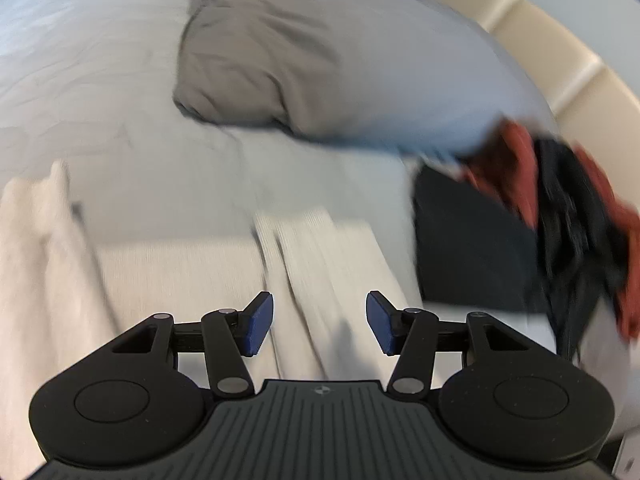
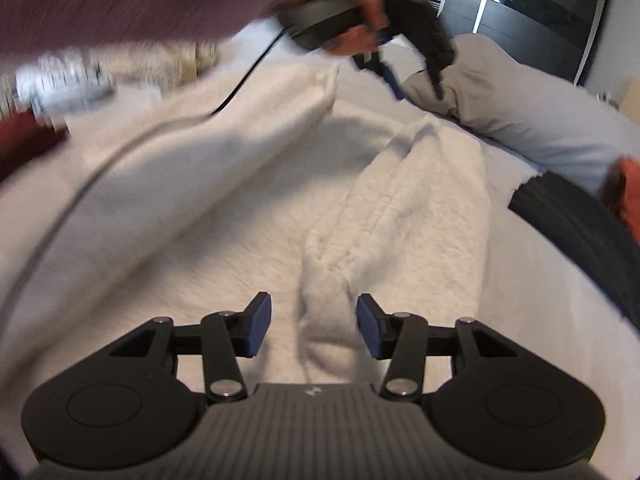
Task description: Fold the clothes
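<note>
Spreading across the lower half of both views, a white garment (image 2: 224,208) lies on a bed (image 1: 100,60) with grey sheets.

Left claw (image 1: 320,322): jaws stand wide apart, blue pads (image 1: 260,324) facing each other, nothing between them. It hangs above the white garment (image 1: 192,276), whose ribbed folds run up the centre of the frame. No contact with the cloth can be confirmed; the view is blurred by motion.

Right claw (image 2: 314,326): jaws likewise wide apart, gripping nothing. A bunched sleeve (image 2: 404,216) of the garment rises from between the pads toward the upper centre; its near end sits in the gap, but the pads are not closed on it. Whether either pad touches the cloth cannot be told.

In the right wrist view, at upper centre, a hand (image 2: 352,4) in a mauve sleeve (image 2: 132,0) holds the left claw (image 2: 400,76) above the far edge of the garment; a black cable (image 2: 248,76) trails from it.

Other items: a grey pillow (image 1: 256,56) at upper centre of the left view, partly overlapped by a pale blue pillow (image 1: 400,80) to its right. At the right edge lies a heap of black cloth (image 1: 472,240) and rust-red cloth (image 1: 516,160), just beside the white garment. A cream headboard (image 1: 560,60) curves along the upper right.
</note>
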### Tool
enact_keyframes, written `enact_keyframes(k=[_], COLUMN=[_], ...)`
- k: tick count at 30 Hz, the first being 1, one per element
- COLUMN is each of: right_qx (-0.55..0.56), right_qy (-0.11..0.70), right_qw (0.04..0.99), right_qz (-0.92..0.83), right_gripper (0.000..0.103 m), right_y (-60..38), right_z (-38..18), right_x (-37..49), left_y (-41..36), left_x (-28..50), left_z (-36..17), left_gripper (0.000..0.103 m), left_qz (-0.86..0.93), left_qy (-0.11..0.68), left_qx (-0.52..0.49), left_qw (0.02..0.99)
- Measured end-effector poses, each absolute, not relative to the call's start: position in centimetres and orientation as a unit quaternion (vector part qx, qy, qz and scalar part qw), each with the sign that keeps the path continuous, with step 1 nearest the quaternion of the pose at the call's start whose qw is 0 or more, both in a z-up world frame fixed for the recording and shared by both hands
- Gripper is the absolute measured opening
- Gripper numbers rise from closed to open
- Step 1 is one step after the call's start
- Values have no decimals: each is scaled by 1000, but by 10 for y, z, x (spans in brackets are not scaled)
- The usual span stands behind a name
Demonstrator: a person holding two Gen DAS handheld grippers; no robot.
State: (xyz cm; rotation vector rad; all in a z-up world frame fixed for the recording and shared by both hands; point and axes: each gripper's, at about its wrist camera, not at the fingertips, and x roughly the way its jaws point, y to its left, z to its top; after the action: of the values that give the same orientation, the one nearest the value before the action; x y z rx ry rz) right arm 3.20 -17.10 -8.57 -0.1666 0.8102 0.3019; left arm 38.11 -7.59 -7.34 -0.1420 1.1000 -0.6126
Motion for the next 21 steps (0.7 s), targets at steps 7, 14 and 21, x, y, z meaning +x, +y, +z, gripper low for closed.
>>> enact_keyframes(k=[7,14,21], right_qx=[-91,-144,-157], right_qy=[408,425,446], right_qw=[904,892,880], right_qz=[94,62,39], right_gripper=[54,54,13], right_y=[-191,-185,-191], right_z=[-76,-90,-106], right_x=[-7,-37,-50], left_y=[-67,-67,-73], left_x=[267,182,168], left_z=[-56,-62,-106], left_gripper=[47,47,32], left_qz=[-335,-340,-283], left_qy=[515,488,511], left_qx=[-31,-17,1], left_qw=[788,804,811])
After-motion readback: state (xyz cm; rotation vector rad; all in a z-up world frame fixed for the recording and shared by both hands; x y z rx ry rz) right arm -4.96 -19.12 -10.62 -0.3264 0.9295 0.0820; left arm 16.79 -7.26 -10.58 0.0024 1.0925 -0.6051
